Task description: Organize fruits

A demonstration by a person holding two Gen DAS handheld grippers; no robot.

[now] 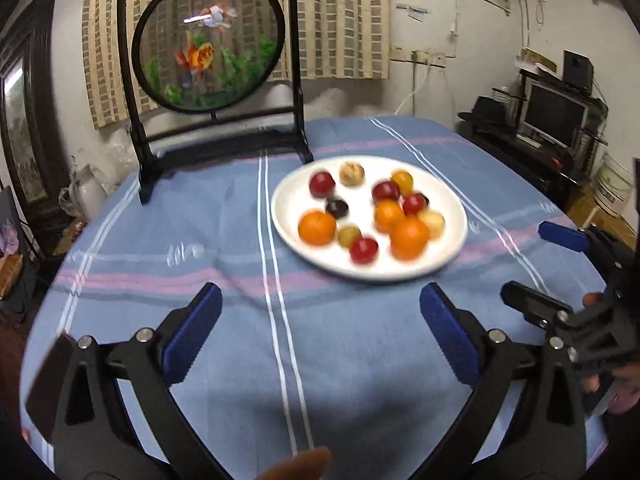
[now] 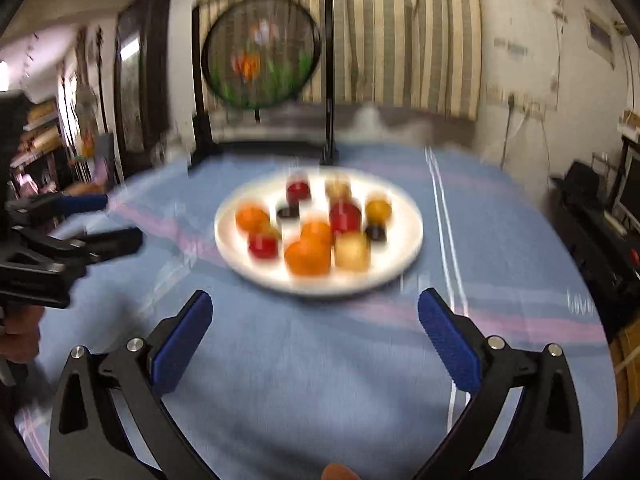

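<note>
Left gripper point(image 1: 320, 308): we see black plastic arms with triangular cut-outs; silver round screw heads at the pivots
Left fingers point(image 1: 192, 336): we note blue ribbed pads on the inner faces
Right gripper point(image 2: 316, 312): we see the same black frame; silver screws; triangular cut-outs
Right fingers point(image 2: 450, 344): blue, finely textured pads
Skin: we glimpse bare fingertips at the frame edges; somewhat blurred

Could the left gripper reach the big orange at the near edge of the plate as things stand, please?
Probably yes: the left gripper is open and empty, and only bare cloth lies between it and the big orange on the plate.
</note>
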